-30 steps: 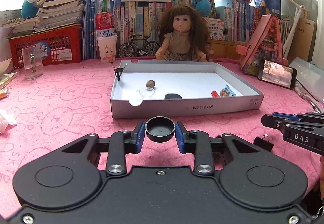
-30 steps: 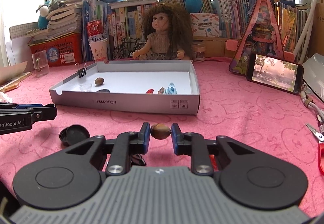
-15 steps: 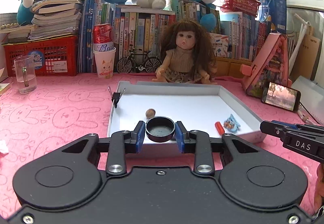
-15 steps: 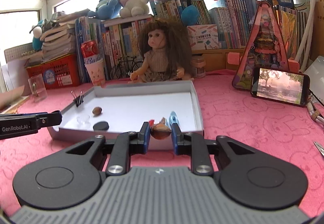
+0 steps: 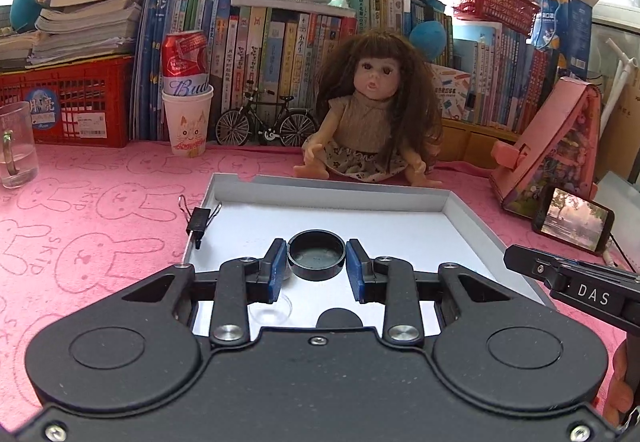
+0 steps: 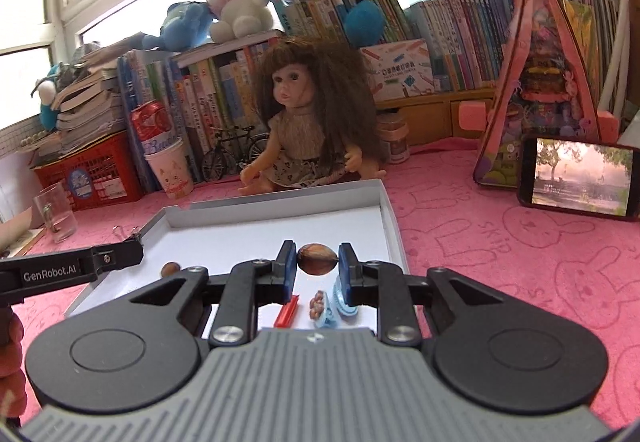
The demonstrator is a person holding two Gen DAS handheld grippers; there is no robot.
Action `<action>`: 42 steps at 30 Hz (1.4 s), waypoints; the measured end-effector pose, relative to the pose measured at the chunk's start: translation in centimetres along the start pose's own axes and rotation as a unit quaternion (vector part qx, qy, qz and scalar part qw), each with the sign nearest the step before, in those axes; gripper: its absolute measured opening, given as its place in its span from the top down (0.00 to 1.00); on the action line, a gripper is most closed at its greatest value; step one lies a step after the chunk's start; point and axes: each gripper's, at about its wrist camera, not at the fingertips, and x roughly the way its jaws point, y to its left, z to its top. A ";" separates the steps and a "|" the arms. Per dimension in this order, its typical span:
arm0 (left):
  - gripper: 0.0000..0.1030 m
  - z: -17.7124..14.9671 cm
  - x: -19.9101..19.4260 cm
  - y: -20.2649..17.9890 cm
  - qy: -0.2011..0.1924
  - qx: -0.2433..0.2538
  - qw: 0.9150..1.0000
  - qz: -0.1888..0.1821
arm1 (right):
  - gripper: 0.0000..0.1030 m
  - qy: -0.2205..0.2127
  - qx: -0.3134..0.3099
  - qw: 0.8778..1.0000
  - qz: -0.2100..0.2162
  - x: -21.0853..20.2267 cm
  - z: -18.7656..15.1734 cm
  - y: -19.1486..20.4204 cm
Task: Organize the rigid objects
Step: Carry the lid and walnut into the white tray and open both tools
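- Lettering in the left wrist view: "DAS" in white on the right gripper [image 5: 576,282], which pokes in from the right edge, and "Bud…" on the red can [image 5: 185,62] standing in a paper cup [image 5: 188,126] with a cat drawing.
- In this view the left gripper [image 5: 317,266] is clamped on a black round cap [image 5: 316,255], its blue pads pressing both sides, held above the white floor of the shallow box [image 5: 320,198].
- A black binder clip [image 5: 199,221] sits on the box's left wall; a clear disc [image 5: 270,312] and a dark round piece [image 5: 339,316] lie on the floor below the fingers.
- In the right wrist view, "GenRobot.AI" reads along the left gripper [image 6: 72,268] entering from the left.
- The right gripper [image 6: 317,269] pinches a brown nut [image 6: 316,259] between its pads, over the box [image 6: 390,226] near its right wall.
- Beneath it lie a red stick [image 6: 287,311], a small brown cluster [image 6: 317,300] and a light-blue piece [image 6: 340,304]; another nut [image 6: 169,268] rests farther left.
- A phone [image 6: 580,182] with a lit screen leans beside the pink triangular stand [image 6: 540,82]; a doll [image 6: 304,130] sits behind the box.
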 end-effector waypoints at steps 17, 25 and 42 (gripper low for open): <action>0.71 -1.7 5.0 -1.5 0.040 0.040 0.998 0.027 | 0.74 0.035 -0.015 0.999 0.001 4.6 -0.5 1.7; 0.71 -2.2 5.6 -1.6 0.051 0.045 0.997 0.030 | 0.74 0.049 -0.007 0.999 -0.008 5.3 -0.9 1.4; 0.57 -2.0 4.4 -2.1 0.037 0.055 0.997 0.033 | 0.52 0.052 -0.018 0.998 -0.015 4.9 -0.5 1.6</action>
